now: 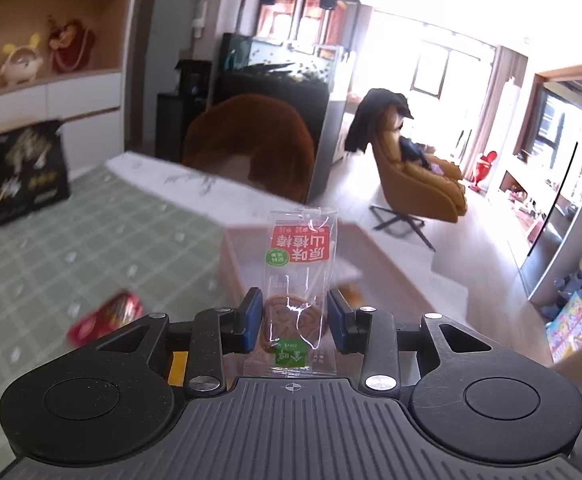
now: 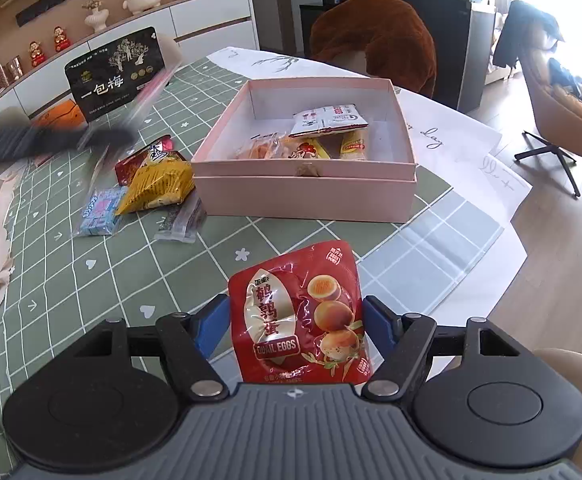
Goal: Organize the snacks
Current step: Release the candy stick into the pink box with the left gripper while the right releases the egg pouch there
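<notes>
A green checked tablecloth (image 2: 91,280) holds an open pink cardboard box (image 2: 303,188), partly filled. The left gripper (image 1: 295,320) pinches a clear hawthorn-roll packet (image 1: 297,288); the right gripper (image 2: 295,328) pinches a red quail-egg pouch (image 2: 299,316). Both are mid-carry; next, each needs lowering over the box and releasing

I'm looking down at a table (image 2: 431,236) under a green checked cloth (image 2: 139,280), white paper sheets (image 2: 451,136) at its far right edge. A pink open box (image 2: 303,192) sits on the cloth, several snack packets inside. Just left of it I see a loose heap: a yellow bag (image 2: 159,188) over a red packet (image 2: 131,166), a blue packet (image 2: 101,210) beside them, a clear-wrapped bar (image 2: 181,220) near the box's corner. Farther back, a black pouch (image 2: 117,74) stands upright, something orange (image 2: 57,116) at its foot.
</notes>
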Motion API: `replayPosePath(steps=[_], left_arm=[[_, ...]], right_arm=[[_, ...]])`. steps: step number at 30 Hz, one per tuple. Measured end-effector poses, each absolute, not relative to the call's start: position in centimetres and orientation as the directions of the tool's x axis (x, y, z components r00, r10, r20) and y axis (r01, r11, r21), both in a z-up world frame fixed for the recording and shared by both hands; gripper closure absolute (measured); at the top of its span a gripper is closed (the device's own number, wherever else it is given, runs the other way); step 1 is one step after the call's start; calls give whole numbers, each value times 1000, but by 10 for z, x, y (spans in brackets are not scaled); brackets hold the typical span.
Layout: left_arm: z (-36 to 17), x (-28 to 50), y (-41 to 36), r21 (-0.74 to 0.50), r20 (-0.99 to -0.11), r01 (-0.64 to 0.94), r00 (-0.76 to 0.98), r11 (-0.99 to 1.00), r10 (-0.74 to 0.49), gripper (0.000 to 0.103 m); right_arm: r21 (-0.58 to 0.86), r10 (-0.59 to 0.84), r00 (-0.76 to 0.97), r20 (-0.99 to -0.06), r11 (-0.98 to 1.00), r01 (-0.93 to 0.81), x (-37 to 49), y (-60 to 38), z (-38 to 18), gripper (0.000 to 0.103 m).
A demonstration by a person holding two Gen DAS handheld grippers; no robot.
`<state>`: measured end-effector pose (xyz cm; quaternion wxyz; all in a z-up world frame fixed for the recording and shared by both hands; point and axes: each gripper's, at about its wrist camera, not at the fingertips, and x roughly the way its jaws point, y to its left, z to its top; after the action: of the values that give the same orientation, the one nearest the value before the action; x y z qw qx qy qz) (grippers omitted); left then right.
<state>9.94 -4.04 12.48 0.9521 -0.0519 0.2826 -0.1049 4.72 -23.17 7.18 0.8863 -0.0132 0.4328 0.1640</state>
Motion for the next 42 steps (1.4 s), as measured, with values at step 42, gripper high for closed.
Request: replayPosePath(steps=[42], left_arm=[[49,196,68,-305,-673,69,690,950,-266,59]], right_arm=[[212,354,478,-804,921,-326,140,-165,76,19]])
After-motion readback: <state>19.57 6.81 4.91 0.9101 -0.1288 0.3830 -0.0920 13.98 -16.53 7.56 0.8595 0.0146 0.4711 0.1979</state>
